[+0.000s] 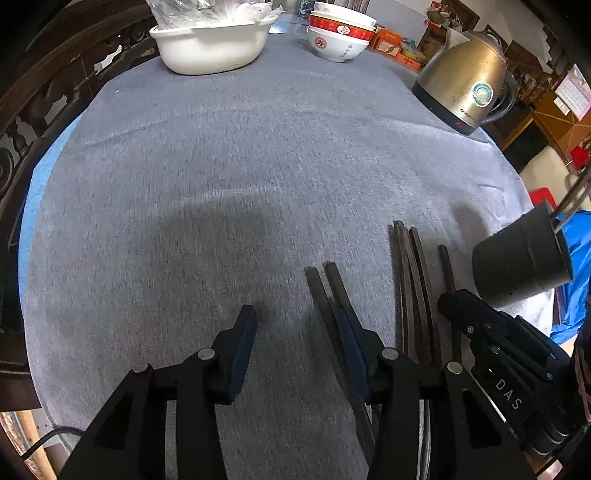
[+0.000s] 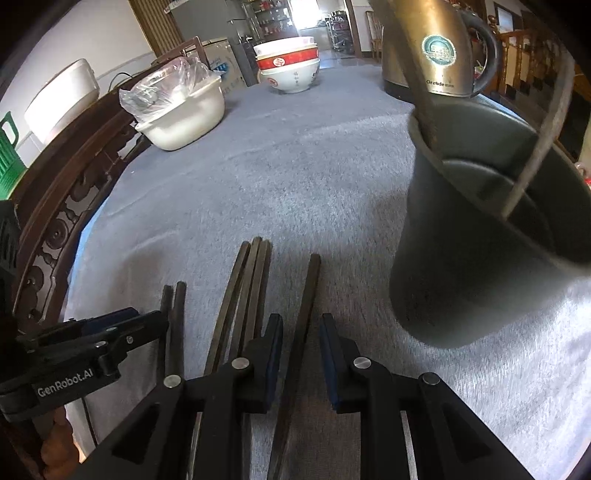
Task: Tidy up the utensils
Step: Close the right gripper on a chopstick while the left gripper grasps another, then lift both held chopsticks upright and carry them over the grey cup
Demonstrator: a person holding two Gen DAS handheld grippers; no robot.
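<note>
Left wrist view: I see my left claw (image 1: 297, 325) spread over the grey-clothed worktop (image 1: 229, 166), nothing between its pads; its right finger (image 1: 352, 347) lies over a pair of dark chopsticks (image 1: 325, 291). Further chopsticks (image 1: 413, 280) lie in a loose row to the right. My right claw (image 1: 480, 325) enters at lower right, beside a grey cup (image 1: 521, 258).

Items at the far edge: white basin (image 1: 210, 48) with plastic bag, stacked bowls (image 1: 340, 33), steel kettle (image 1: 461, 77).

Right wrist view: right claw (image 2: 301, 354), jaws narrowly apart, straddling one chopstick (image 2: 308, 291) flat on the cloth; I cannot tell whether the pads press it. Cup (image 2: 480, 229) stands just to the right, holding two chopsticks (image 2: 421, 88) leaning on its rim.
</note>
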